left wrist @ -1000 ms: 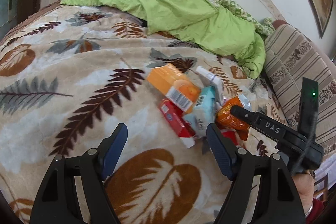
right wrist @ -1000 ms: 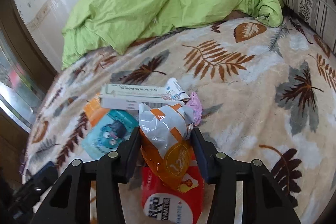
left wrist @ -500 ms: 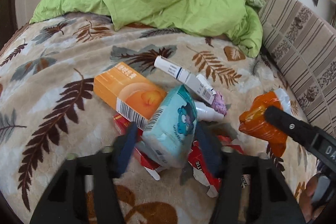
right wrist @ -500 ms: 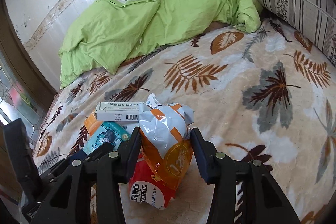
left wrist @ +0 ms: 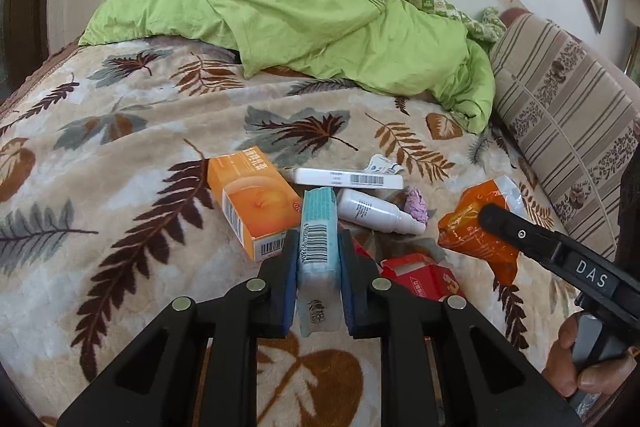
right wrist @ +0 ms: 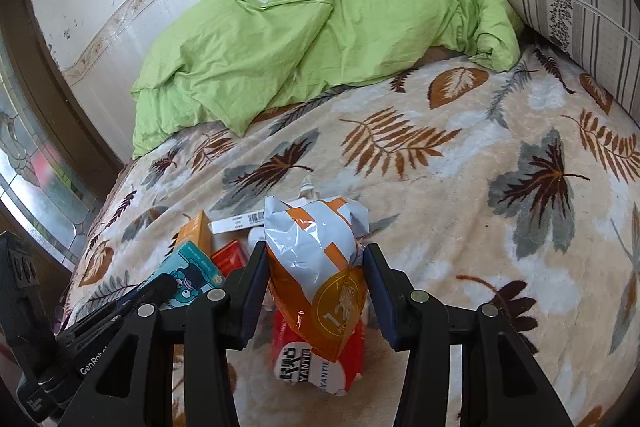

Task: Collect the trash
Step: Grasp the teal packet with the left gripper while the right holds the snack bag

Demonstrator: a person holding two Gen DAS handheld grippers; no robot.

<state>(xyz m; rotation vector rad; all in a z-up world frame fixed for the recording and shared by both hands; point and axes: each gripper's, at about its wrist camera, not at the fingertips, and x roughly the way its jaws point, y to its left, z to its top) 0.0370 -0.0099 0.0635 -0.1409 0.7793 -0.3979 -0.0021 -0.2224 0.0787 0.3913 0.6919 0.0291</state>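
Since half a second ago: left tongs [left wrist: 318,263] now clamp the teal tissue pack [left wrist: 319,247]; right tongs [right wrist: 316,291] keep their hold on the orange snack bag [right wrist: 320,267].

Both packs sit pinched between the pads, above the leaf-print bed [left wrist: 120,187]. Ahead of the left tongs lie the orange box [left wrist: 256,203], white carton [left wrist: 348,179], white bottle [left wrist: 376,213] and purple wad [left wrist: 416,205]; the red packet [left wrist: 420,273] lies just to their right. Risks, as judged: the soft tissue pack, gripped at one end, may sag or slide out; the slick crinkled bag may slip free; the closely spaced tongs may knock together or snag remaining litter.
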